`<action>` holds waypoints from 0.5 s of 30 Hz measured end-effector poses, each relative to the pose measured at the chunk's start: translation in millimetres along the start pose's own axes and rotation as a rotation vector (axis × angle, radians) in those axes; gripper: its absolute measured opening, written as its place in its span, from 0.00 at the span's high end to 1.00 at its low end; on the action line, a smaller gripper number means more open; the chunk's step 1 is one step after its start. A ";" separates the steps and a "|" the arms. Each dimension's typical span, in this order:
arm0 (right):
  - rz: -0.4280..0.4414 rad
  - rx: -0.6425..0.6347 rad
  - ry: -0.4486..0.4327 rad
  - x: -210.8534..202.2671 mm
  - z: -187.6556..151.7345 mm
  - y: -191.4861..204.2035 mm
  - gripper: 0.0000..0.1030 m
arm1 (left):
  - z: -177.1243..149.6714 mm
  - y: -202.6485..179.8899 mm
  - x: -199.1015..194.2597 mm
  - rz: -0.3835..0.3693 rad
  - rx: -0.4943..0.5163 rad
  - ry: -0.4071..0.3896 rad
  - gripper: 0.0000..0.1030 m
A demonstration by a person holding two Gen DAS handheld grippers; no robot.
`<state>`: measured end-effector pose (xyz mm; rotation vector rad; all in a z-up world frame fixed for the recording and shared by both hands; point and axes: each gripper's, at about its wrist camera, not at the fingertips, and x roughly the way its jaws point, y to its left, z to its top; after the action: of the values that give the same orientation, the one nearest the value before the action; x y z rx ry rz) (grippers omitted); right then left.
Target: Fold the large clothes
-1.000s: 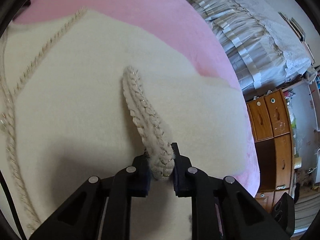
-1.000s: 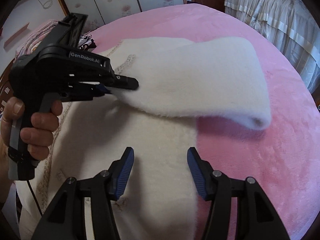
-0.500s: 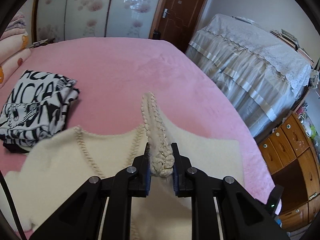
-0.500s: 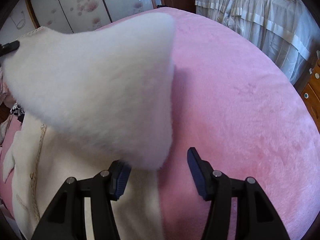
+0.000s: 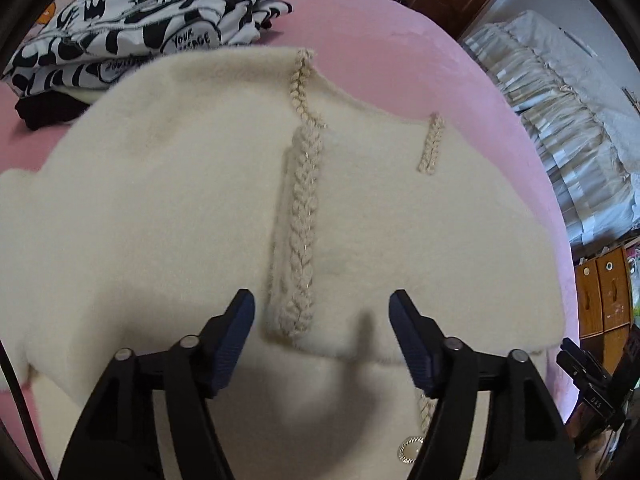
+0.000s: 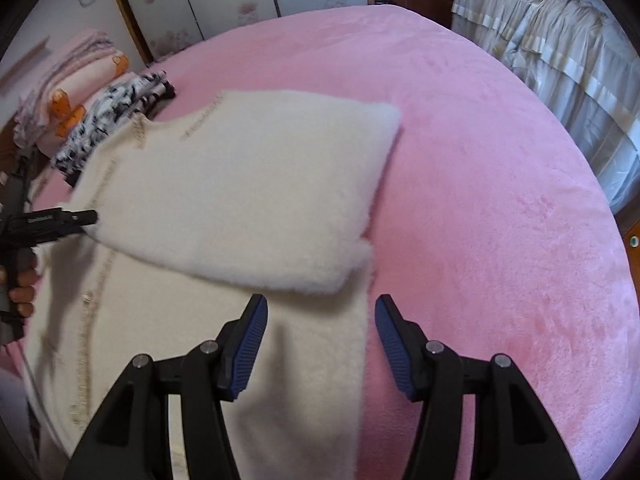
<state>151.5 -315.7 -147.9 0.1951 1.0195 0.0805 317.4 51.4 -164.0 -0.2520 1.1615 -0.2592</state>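
Pink bed (image 6: 480, 160): cream sweater (image 5: 160, 220) lies beneath both open tongs.

Pink fuzzy bed (image 6: 480, 168), broad and round-edged. Directly on it, a cream fluffy sweater (image 5: 180, 208) with braided trim, one part folded over itself; beside its far edge, touching it, a stack of folded black-and-white printed clothes (image 5: 132, 20).

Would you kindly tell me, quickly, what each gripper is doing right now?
Left gripper: open, jaws just opened; the cream sweater's braided trim lies between them, released.
Right gripper: open, jaws just widened, holding nothing, above the sweater's edge.
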 end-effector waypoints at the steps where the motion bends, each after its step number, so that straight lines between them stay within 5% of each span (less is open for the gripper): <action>1: 0.008 0.018 -0.014 -2.8 7.6 -3.6 0.28 | 7.6 -2.8 -1.4 0.010 0.011 -0.022 0.29; 7: -0.038 0.150 -0.017 28.5 60.6 -32.4 0.23 | 42.7 -14.1 27.8 0.025 -0.005 0.023 0.30; 10: -0.041 0.204 0.039 64.9 84.7 -50.0 0.23 | 48.0 -23.3 39.8 0.036 0.017 0.028 0.49; 12: -0.049 0.205 0.068 85.1 94.7 -55.9 0.24 | 47.5 -24.0 45.1 0.066 0.051 0.023 0.72; 13: -0.048 0.203 0.072 92.4 98.1 -57.2 0.36 | 47.2 -24.4 45.3 0.079 0.070 0.023 0.89; 14: -0.030 0.192 0.067 95.7 100.9 -56.0 0.51 | 49.9 -24.5 44.2 0.072 0.078 0.024 0.89; 15: -0.016 0.175 0.064 94.4 105.3 -53.8 0.87 | 52.4 -27.0 38.9 0.061 0.084 0.002 0.89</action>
<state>289.3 -366.6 -184.3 0.3460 1.0924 -0.0170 378.5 16.3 -169.1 -0.1419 1.1556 -0.2542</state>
